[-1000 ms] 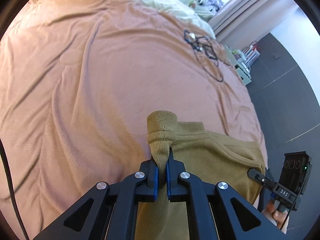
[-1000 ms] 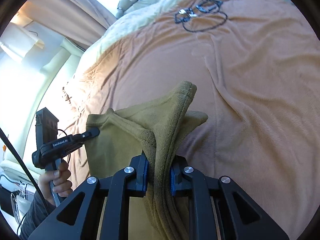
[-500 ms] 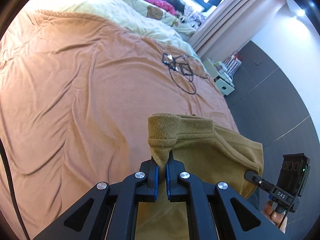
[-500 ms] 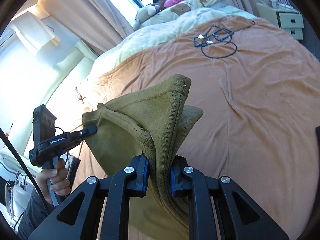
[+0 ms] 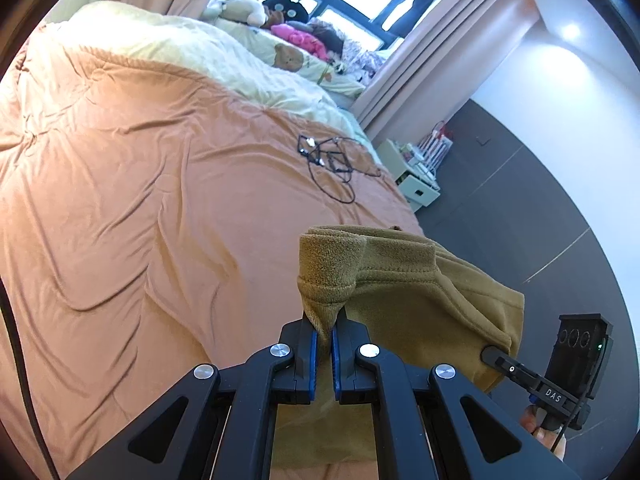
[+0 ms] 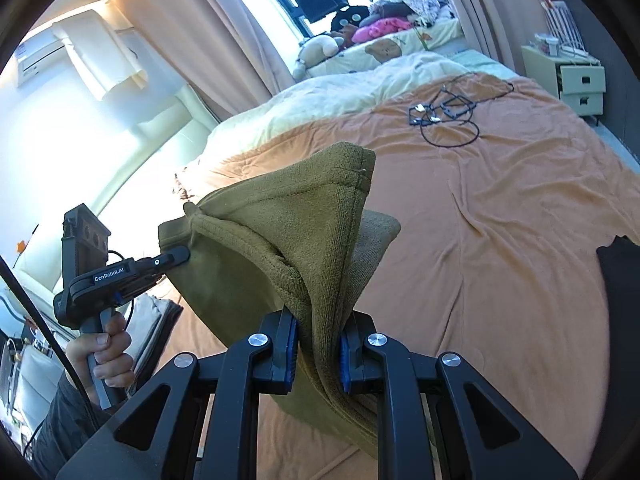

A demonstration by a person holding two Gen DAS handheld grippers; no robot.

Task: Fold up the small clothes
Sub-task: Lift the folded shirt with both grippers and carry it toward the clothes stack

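Note:
An olive-brown fleece garment (image 5: 416,292) hangs in the air between both grippers, above the orange bedspread (image 5: 140,200). My left gripper (image 5: 324,336) is shut on one bunched corner of it. My right gripper (image 6: 318,336) is shut on a thicker fold of the same garment (image 6: 280,216). In the right wrist view the left gripper (image 6: 178,258) shows at the garment's left edge, held by a hand (image 6: 106,356). In the left wrist view the right gripper (image 5: 494,354) shows at the garment's right edge. The garment's lower part is hidden behind the gripper frames.
A tangle of black cables (image 5: 332,160) lies on the far part of the bedspread. Cream bedding and stuffed toys (image 5: 256,8) sit by the window. A small pale drawer unit (image 6: 576,80) stands beside the bed. A dark cloth (image 6: 620,320) lies at the right edge.
Both grippers have risen with the garment, lifting it off the bedspread. The views have tilted up, so the window, curtains and toys now show.

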